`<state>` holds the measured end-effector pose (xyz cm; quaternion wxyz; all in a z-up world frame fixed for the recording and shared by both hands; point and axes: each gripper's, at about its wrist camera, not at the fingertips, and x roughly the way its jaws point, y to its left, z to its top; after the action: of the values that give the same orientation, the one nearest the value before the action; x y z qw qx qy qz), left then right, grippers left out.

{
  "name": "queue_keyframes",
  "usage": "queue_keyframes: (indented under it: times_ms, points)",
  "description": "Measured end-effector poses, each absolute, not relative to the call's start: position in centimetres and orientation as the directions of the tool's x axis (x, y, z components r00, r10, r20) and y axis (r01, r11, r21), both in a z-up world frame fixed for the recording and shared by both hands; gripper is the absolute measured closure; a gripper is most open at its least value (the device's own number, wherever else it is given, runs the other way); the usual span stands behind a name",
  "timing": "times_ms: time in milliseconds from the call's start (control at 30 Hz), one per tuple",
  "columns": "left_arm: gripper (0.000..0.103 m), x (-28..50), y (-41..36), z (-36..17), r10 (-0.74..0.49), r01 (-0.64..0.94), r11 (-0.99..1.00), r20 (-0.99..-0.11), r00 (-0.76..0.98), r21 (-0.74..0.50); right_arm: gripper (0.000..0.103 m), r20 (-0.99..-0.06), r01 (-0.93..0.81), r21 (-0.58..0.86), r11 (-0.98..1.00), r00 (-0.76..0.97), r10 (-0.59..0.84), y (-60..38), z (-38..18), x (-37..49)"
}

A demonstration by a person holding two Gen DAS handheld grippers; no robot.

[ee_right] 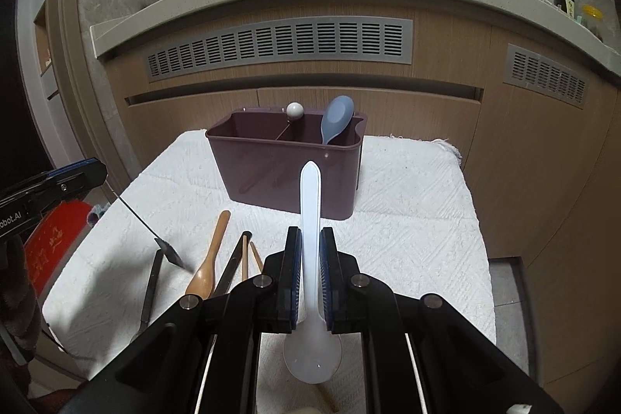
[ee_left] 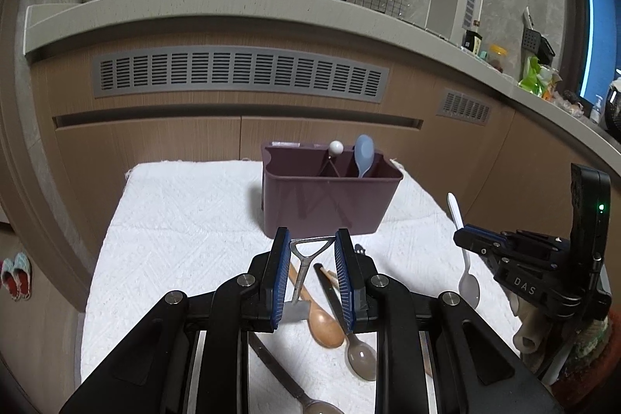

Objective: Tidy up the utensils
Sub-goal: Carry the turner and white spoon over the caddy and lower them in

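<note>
White textured cloth (ee_left: 186,220) covers the work surface, kitchen cabinet front behind it. Purple caddy (ee_right: 287,173) sits at the far end of the cloth, divided into compartments; a blue-grey spoon (ee_right: 337,119) stands in its right-hand compartment and a white ball-topped stick (ee_right: 295,110) leans at the centre divider. Loose utensils lie on the near half of the cloth: wooden spoon (ee_right: 209,258), dark-handled spoon (ee_left: 351,328) and chopsticks (ee_right: 248,258) close together, some overlapping. Right gripper (ee_right: 309,274) is pinching the white plastic spoon (ee_right: 310,220) around mid-handle, handle tip pointing forward at the caddy, bowl hanging back under the gripper, clear of the cloth. Left gripper (ee_left: 312,278) has its jaws partly closed on a flat metal peeler-type tool (ee_left: 306,258); the triangular head looks wedged between the pads and the tool hangs above the cloth, blade end down. Risks: the white spoon is held on a thin, slick handle with the heavy bowl behind the grip, so it could pivot or slide out while tipping toward the caddy. Its handle tip could catch the near caddy wall and shove the light box. The metal tool looks held by edges only, so a twist could drop it onto the pile. Both grippers heading for one caddy could collide.
</note>
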<state>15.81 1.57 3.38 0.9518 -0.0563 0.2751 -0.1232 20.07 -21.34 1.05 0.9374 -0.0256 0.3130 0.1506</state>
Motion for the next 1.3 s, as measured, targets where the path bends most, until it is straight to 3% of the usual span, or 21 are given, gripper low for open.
queue_keyframes:
  times_ms: [333, 400, 600, 700, 967, 1300]
  points:
    - [0.079, 17.0, 1.0, 7.0, -0.287, 0.238, 0.957, -0.456, 0.842, -0.164, 0.094, -0.566, -0.300, 0.081, 0.951, 0.771, 0.291, -21.7, 2.0, 21.8]
    - [0.079, 17.8, 1.3, 9.3, -0.313, 0.259, 0.949, -0.416, 0.854, -0.181, 0.094, -0.521, -0.321, 0.089, 0.943, 0.792, 0.318, -21.8, 4.2, 22.5]
    - [0.079, 20.9, 0.9, 16.6, -0.366, 0.337, 0.929, -0.246, 0.898, -0.153, 0.094, -0.251, -0.371, 0.047, 0.928, 0.894, 0.370, -21.0, 13.2, 25.0]
    - [0.079, 23.9, 0.4, 17.7, -0.378, 0.356, 0.925, -0.218, 0.900, -0.137, 0.094, -0.198, -0.372, 0.044, 0.927, 0.906, 0.373, -20.4, 14.4, 27.2]
    - [0.079, 32.8, 0.9, 14.0, -0.406, 0.343, 0.908, -0.304, 0.862, -0.240, 0.094, -0.262, -0.353, 0.115, 0.928, 0.891, 0.371, -20.0, 10.1, 33.8]
    - [0.079, 37.0, 0.5, 7.1, -0.422, 0.305, 0.899, -0.435, 0.795, -0.315, 0.093, -0.415, -0.366, 0.151, 0.918, 0.820, 0.395, -19.1, 3.3, 37.2]
